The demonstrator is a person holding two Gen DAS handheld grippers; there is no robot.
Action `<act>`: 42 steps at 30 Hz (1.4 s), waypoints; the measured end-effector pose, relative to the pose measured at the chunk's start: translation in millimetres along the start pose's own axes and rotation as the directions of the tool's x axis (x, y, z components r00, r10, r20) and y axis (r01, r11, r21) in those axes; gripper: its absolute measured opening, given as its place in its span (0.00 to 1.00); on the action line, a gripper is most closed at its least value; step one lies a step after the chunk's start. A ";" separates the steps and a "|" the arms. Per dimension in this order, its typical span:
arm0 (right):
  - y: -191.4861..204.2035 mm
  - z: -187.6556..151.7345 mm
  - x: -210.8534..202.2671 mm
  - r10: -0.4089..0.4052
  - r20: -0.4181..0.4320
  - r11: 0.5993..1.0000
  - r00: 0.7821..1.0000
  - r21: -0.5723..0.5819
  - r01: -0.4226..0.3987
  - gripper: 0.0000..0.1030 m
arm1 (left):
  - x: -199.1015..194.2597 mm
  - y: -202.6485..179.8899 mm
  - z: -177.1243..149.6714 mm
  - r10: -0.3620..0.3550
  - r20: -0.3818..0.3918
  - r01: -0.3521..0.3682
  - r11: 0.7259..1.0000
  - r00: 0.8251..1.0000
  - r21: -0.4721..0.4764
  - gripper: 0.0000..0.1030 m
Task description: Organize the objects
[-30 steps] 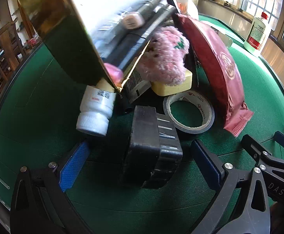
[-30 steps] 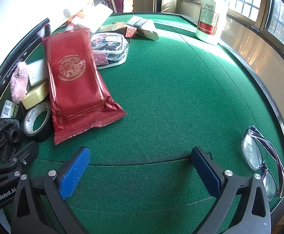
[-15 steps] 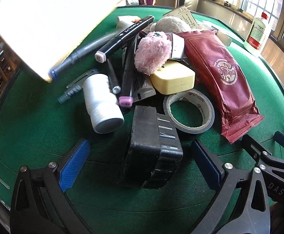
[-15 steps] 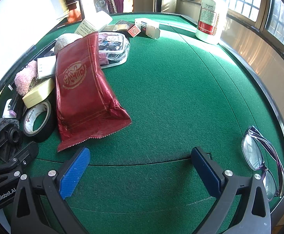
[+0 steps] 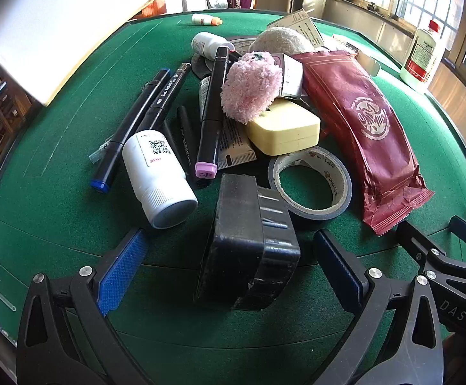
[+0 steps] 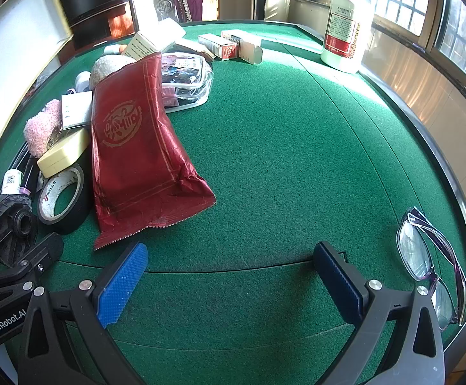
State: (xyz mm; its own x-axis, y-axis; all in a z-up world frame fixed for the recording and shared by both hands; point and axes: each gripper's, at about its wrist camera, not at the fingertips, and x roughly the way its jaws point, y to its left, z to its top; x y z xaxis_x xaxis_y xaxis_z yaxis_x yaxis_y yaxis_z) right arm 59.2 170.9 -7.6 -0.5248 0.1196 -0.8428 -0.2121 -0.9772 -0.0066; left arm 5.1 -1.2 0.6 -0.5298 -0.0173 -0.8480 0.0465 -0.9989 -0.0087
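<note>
A clear plastic pouch (image 6: 186, 80) at eleven o'clock from my right gripper (image 6: 229, 276) holds small dark red and purple items I cannot make out. The white tray (image 5: 56, 32) held up at ten o'clock looks empty; its contents lie heaped on the green table (image 6: 281, 160). From my left gripper (image 5: 229, 269), the black box (image 5: 249, 243) sits at twelve o'clock between my wide-open jaws, touching neither pad. Beyond it lie the tape roll (image 5: 310, 186) at one o'clock, the white bottle (image 5: 159, 176) at eleven, markers (image 5: 210, 112), a pink fluffy toy (image 5: 252, 86), a yellow case (image 5: 284, 128) and the red packet (image 5: 361, 128). My right jaws also gape wide over bare felt, gripping nothing; glasses (image 6: 425, 256) lie at three o'clock.
</note>
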 end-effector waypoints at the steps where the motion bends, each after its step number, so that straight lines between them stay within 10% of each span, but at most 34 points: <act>1: 0.0 0.2 0.1 0.000 0.000 1.000 1.000 0.000 0.000 1.00 | -0.1 0.1 -0.1 0.000 0.000 0.000 1.000 1.000 0.000 1.00; 42: -0.1 -0.9 -0.3 0.002 0.001 1.000 1.000 -0.002 -0.002 1.00 | 6.6 -3.1 8.3 -0.007 -0.005 0.007 1.000 1.000 -0.009 1.00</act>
State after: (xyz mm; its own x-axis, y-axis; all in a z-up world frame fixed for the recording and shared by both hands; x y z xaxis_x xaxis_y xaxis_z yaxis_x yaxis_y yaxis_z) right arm 60.2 170.8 -7.8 -0.5258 0.1178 -0.8424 -0.2093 -0.9778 -0.0061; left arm -5.6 1.4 -0.5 -0.5255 -0.0105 -0.8507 0.0510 -0.9985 -0.0192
